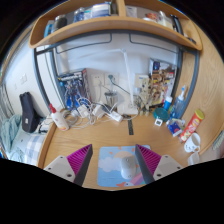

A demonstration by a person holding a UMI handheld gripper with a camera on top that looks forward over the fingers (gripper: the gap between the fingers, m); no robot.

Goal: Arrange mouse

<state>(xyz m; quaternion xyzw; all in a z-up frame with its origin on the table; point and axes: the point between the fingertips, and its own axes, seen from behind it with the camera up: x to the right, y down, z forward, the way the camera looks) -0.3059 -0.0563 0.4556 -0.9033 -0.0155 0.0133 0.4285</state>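
Beyond the tool [113, 163], a wooden bench [105, 133] stretches back to a white wall, with a wooden shelf [110, 24] arching overhead and carrying boxes and other goods too small to name. Between the fingers, directly ahead of the tool, lies a pale blue mouse pad [119, 165] flat on the bench. The tool stands wide, its two magenta pads [80, 158] angled apart with the mouse pad showing in the gap, and nothing gripped. Far ahead and to the left, a tangle of white cables [92, 108] lies along the back of the bench beside some white plugs. Ahead to the right, small bottles and packets [180, 122] crowd the bench's edge, with a white mug [192, 143] nearest the tool. A dark bag [29, 110] leans off to the left. No mouse can be made out with certainty among the clutter.
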